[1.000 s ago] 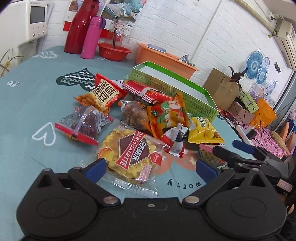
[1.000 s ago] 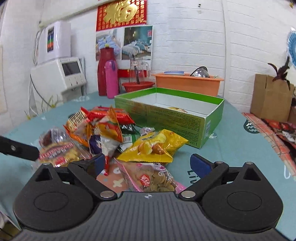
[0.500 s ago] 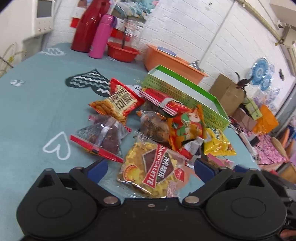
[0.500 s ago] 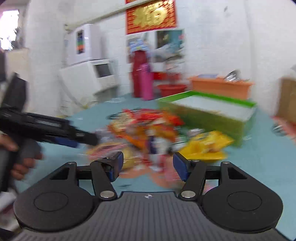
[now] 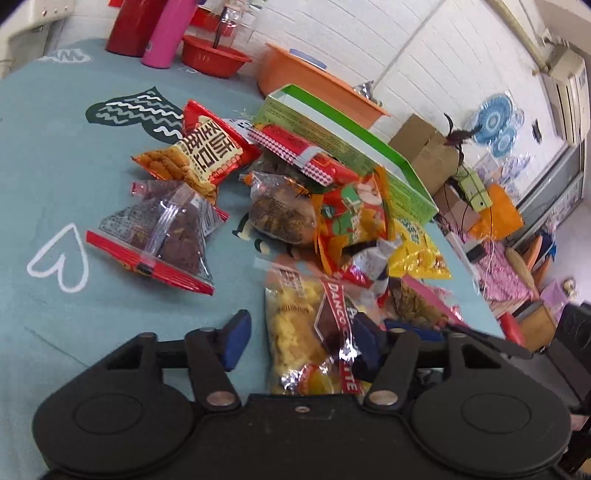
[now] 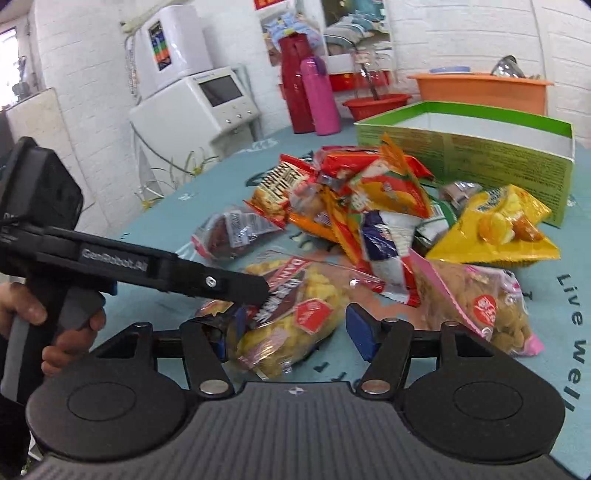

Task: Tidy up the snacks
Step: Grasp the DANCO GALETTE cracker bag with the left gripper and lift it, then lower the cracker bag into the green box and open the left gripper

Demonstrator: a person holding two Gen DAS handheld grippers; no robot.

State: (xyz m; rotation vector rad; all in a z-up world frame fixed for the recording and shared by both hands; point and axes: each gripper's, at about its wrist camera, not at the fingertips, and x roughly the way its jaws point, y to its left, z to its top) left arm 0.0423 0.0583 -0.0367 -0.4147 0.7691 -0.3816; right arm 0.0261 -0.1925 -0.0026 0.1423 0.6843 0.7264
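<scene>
A heap of snack packets lies on the teal tablecloth (image 5: 55, 166) in front of an open green box (image 5: 369, 155) (image 6: 480, 155). The yellow Danco Galette packet (image 5: 306, 332) (image 6: 295, 314) lies nearest, between the fingers of my left gripper (image 5: 301, 341). Those jaws are closing: the right pad touches the wrapper, the left pad stands off it. My right gripper (image 6: 291, 332) is open around the same packet from the other side. Its left finger is partly hidden behind the left gripper (image 6: 243, 295), which a hand holds.
Around the Galette packet lie a clear pouch of dark snacks (image 5: 166, 232), a red crisp bag (image 5: 207, 151), a yellow bag (image 6: 495, 229) and a pink-edged nut packet (image 6: 480, 306). At the back stand a red flask (image 5: 133, 26), a pink bottle (image 5: 168, 33), a red bowl (image 5: 214, 59) and an orange basin (image 5: 314, 85).
My left gripper has moved forward and down over the Galette packet, and its jaws have narrowed. The right gripper has swung left towards the same packet, and its fingers have also come closer together.
</scene>
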